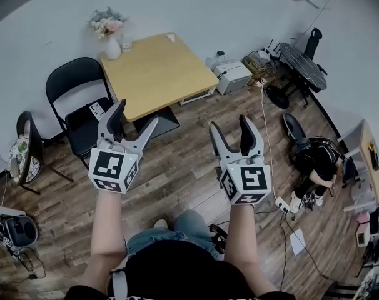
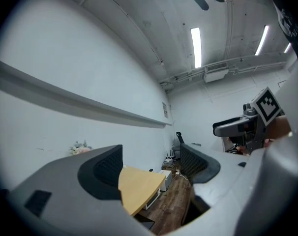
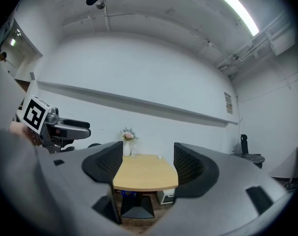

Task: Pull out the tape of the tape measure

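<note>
Wooden table (image 1: 158, 74), one, with one flower vase (image 1: 112, 45) on it, head view | left gripper (image 1: 138, 112) and right gripper (image 1: 229, 122), two, both wide open, holding nothing | left gripper view: jaws apart, one table beyond | right gripper view: jaws apart, one table, one vase | tape measure: cannot tell where

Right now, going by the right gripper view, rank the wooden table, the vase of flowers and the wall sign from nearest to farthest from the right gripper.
1. wooden table: straight ahead, framed between the open jaws of the right gripper.
2. vase of flowers: at the table's far left corner.
3. wall sign: up on the back wall, off to the right.
</note>
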The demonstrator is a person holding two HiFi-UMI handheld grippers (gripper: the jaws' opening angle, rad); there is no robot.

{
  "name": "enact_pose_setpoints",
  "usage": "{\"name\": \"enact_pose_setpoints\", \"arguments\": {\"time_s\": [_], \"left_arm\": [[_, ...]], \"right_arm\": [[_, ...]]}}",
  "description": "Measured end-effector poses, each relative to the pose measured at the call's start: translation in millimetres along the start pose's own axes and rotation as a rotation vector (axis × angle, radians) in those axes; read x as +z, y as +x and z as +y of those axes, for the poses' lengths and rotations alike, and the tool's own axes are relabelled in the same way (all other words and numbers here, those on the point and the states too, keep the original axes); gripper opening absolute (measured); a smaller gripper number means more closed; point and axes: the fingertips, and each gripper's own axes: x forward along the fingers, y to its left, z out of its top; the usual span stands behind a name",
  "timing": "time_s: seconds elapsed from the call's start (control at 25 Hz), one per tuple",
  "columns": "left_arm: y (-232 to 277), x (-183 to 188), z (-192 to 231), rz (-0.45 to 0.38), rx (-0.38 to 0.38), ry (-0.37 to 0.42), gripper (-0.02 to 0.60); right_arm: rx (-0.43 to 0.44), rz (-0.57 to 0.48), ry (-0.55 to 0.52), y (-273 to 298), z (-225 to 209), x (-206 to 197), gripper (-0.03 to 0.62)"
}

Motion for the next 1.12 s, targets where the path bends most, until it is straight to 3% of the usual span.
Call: {"name": "enact_pose_setpoints", "arguments": {"time_s": [0.4, 0.6, 0.8, 1.12], "left_arm": [[73.8, -26.7, 46.7, -0.003, 0.105, -0.077, 0.350], [138.0, -44.6, 67.7, 0.008, 0.140, -0.087, 0.350], [222.6, -49.6, 84.9, 0.017, 0.184, -0.068, 0.350], [336.5, -52.0, 119.5, 0.013, 0.271, -0.054, 0.347]], "right_arm": [[0.024, -0.008, 0.005, 93.1, -38.4, -11.2, 0.334], [0.097, 0.013, -0.030, 160.0, -65.3, -30.4, 0.333], [0.160, 0.037, 0.033, 236.7, -122.5, -37.9, 0.333], [0.206, 0.063, 0.039, 356.0, -207.4, -45.6, 0.333]]}}
